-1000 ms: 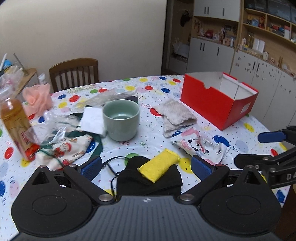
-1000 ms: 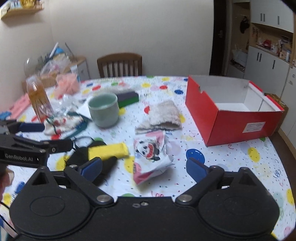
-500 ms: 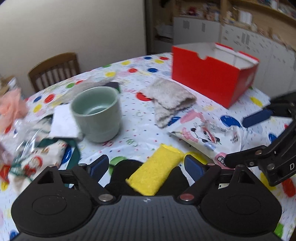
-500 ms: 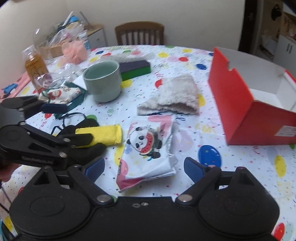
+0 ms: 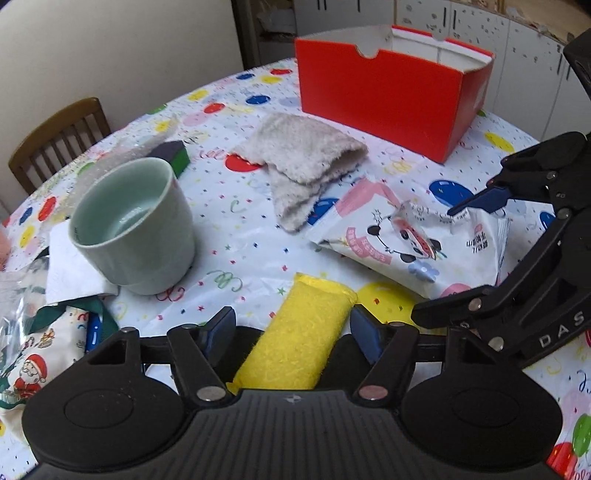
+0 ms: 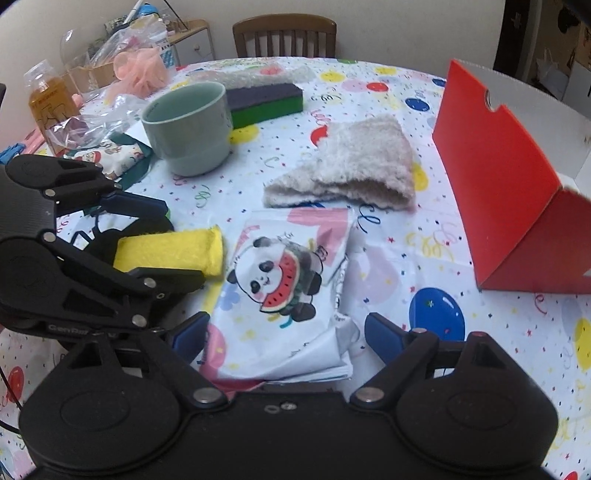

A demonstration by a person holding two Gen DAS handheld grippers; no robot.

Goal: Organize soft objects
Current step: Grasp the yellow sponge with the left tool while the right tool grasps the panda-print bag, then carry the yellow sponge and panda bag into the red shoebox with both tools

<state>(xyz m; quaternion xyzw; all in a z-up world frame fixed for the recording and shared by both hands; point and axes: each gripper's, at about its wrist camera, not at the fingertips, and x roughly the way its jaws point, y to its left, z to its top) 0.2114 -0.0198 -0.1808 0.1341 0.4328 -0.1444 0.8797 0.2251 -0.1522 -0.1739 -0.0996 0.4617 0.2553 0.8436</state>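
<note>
A yellow sponge cloth [image 5: 295,339] lies on a black cloth [image 6: 110,236], between the open fingers of my left gripper [image 5: 291,332]; it also shows in the right wrist view [image 6: 170,251]. My right gripper [image 6: 284,336] is open around the near end of a panda-print tissue pack [image 6: 284,295], also in the left wrist view [image 5: 410,243]. A folded beige fuzzy cloth [image 6: 351,166] lies beyond it. An open red box [image 5: 391,96] stands at the far right.
A pale green cup [image 5: 136,225] stands left of centre, with a purple-green sponge [image 6: 266,101] behind it. A Santa-print cloth [image 5: 33,362], plastic bags, an orange-liquid bottle [image 6: 48,107] and a pink puff [image 6: 142,72] crowd the left. A wooden chair [image 6: 284,35] stands behind the table.
Both grippers have moved forward and down. The left now straddles the yellow sponge cloth and the right straddles the panda pack. Both stay open.
</note>
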